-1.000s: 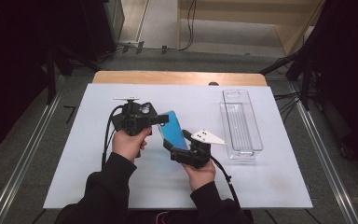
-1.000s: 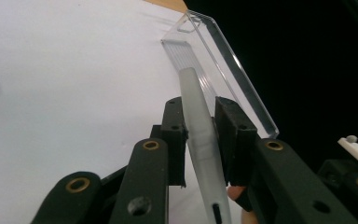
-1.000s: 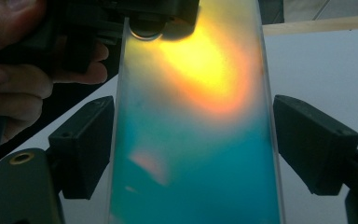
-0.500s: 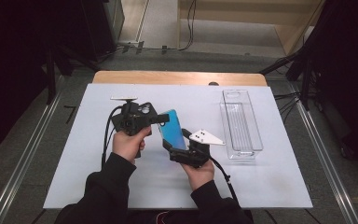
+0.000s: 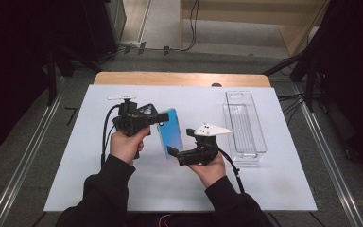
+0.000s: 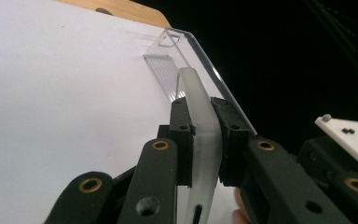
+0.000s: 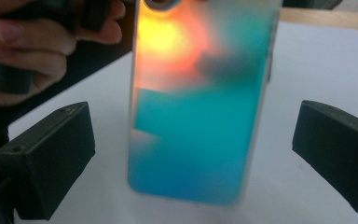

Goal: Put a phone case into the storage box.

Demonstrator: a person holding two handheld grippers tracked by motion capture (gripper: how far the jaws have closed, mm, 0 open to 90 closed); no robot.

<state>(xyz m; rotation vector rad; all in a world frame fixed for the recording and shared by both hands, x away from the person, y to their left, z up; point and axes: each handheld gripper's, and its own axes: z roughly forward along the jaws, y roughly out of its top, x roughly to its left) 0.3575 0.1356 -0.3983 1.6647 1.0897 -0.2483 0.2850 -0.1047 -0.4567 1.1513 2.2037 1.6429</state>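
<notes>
Two tongs work over the table: the left tongs (image 6: 200,135) are clamped on the edge of one phone case (image 5: 170,134), teal with an orange glow near its camera hole, held upright above the white table (image 5: 123,189). The right tongs (image 7: 191,158) stand wide apart, one jaw on either side of the case's lower end without touching it. One clear plastic bin (image 5: 244,124) lies to the right, with nothing visible inside.
</notes>
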